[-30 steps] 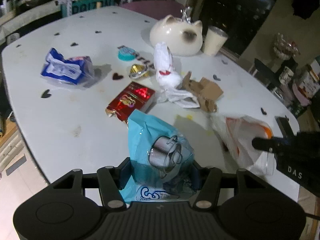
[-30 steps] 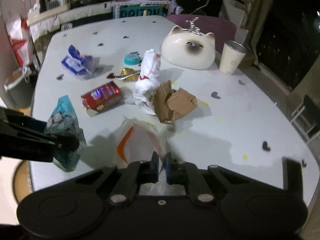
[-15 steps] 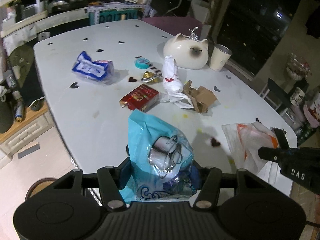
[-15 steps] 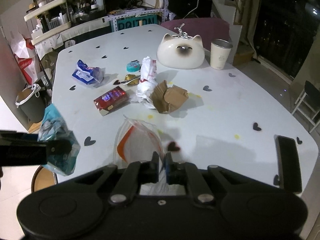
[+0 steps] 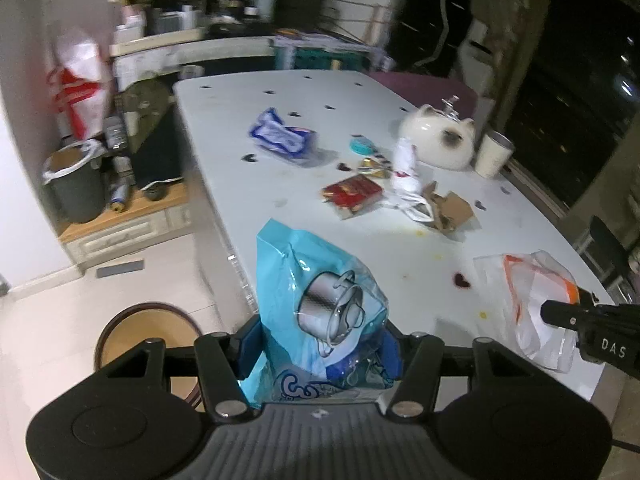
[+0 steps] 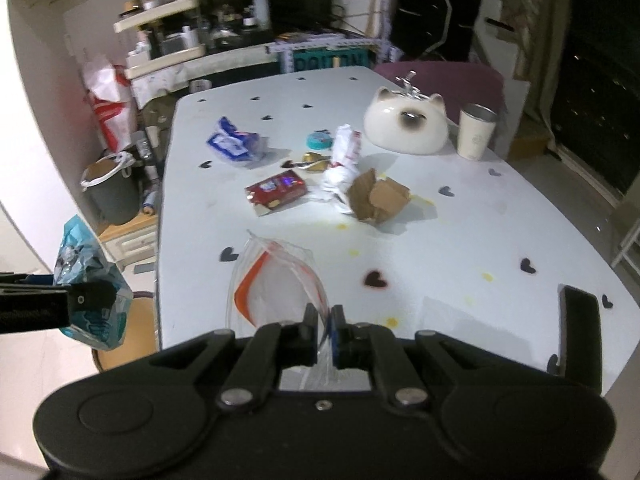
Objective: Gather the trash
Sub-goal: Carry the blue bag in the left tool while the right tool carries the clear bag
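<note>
My left gripper is shut on a light blue plastic bag with a pot picture, held above the table's near left edge; it also shows in the right wrist view. My right gripper is shut on a clear zip bag with an orange stripe, also in the left wrist view. On the white table lie a red packet, a torn brown box, a white crumpled wrapper, a blue-white wrapper and a gold foil.
A grey bin with a bag liner stands on the floor at the left, next to shelves. A round stool sits below the table's near corner. A cat-shaped ceramic pot, a cup and a teal lid stand at the back.
Both grippers have pulled back and up from the table with their bags. The view has widened; the floor, the bin and the stool at the left have come into sight.
</note>
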`<state>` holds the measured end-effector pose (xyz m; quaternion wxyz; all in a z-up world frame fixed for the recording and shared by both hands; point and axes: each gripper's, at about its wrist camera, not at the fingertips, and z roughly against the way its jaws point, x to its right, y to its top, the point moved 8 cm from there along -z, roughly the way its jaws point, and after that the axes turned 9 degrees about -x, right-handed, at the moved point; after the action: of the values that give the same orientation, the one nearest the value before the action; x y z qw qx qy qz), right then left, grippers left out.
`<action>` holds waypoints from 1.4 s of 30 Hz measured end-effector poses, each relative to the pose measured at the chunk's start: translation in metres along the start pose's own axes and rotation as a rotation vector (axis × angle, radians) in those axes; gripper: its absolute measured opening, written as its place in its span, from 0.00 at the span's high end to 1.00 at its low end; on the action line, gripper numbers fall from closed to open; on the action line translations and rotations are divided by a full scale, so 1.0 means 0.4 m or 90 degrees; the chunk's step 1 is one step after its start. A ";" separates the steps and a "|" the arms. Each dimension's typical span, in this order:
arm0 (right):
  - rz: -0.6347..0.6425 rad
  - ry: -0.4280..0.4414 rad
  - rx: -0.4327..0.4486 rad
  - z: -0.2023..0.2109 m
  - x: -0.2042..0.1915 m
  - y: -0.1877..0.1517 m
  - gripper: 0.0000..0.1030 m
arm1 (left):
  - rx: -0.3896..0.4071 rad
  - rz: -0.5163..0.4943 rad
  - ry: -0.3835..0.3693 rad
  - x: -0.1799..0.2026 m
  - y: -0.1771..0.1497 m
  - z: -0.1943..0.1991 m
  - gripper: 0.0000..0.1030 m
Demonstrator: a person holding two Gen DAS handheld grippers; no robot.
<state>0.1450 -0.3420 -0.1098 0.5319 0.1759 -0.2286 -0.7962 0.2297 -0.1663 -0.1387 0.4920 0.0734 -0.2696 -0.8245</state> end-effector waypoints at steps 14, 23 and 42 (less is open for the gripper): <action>0.106 0.094 0.015 0.031 -0.204 -0.009 0.94 | 0.037 0.138 0.085 -0.202 -0.130 0.144 0.43; 0.161 0.140 -0.013 -0.045 -0.418 0.033 0.94 | 0.025 0.215 0.123 -0.413 -0.141 0.150 0.43; 0.155 0.162 -0.135 -0.412 -0.803 0.217 0.94 | -0.070 0.237 0.088 -0.809 0.056 -0.120 0.43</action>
<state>0.4171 -0.1018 -0.1873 0.6642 0.1889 -0.0937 -0.7172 0.4289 0.0828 -0.2145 0.6565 0.0516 -0.1987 -0.7259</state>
